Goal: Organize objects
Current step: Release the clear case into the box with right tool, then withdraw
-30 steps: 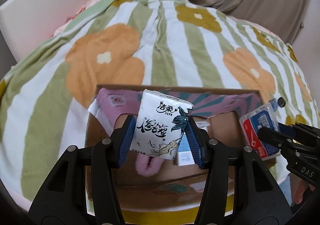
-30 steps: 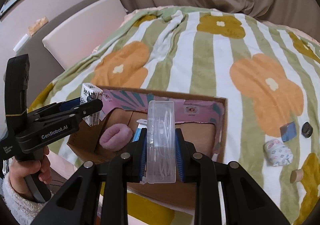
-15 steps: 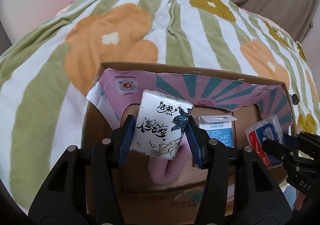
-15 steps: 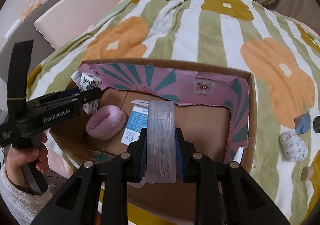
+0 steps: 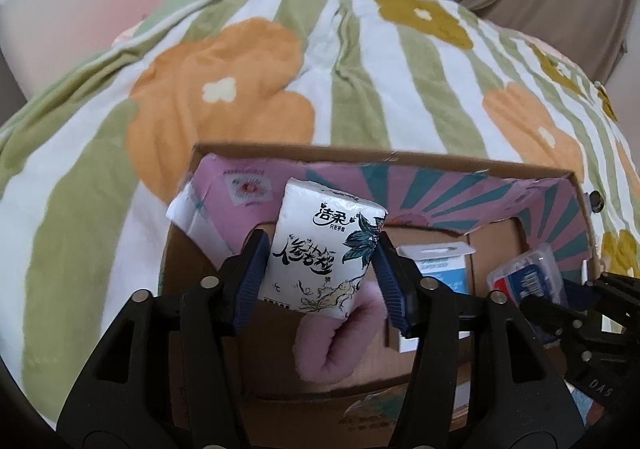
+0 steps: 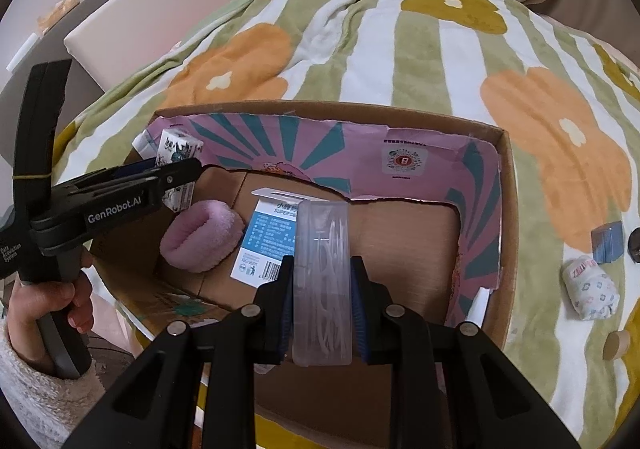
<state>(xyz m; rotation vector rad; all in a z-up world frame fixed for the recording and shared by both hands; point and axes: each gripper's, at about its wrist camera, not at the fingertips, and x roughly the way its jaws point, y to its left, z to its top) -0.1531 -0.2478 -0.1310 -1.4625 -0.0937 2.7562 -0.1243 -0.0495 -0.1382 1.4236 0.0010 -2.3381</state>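
Observation:
A white tissue pack with black lettering sits between the pads of my left gripper, over the left end of an open cardboard box. The jaws are opening, and a thin gap shows along the pack's left side. In the right wrist view the same pack shows behind the left gripper's fingers. My right gripper is shut on a clear plastic case of floss picks, held upright over the middle of the box.
Inside the box lie a pink fluffy roll and a blue-and-white carded pack. On the striped flower blanket to the right are a patterned roll, a blue square and a wooden cylinder. A hand holds the left gripper.
Both grippers have sunk toward the box with their loads. The left jaws now stand slightly wider around the tissue pack. The right jaws stay tight on the clear case.

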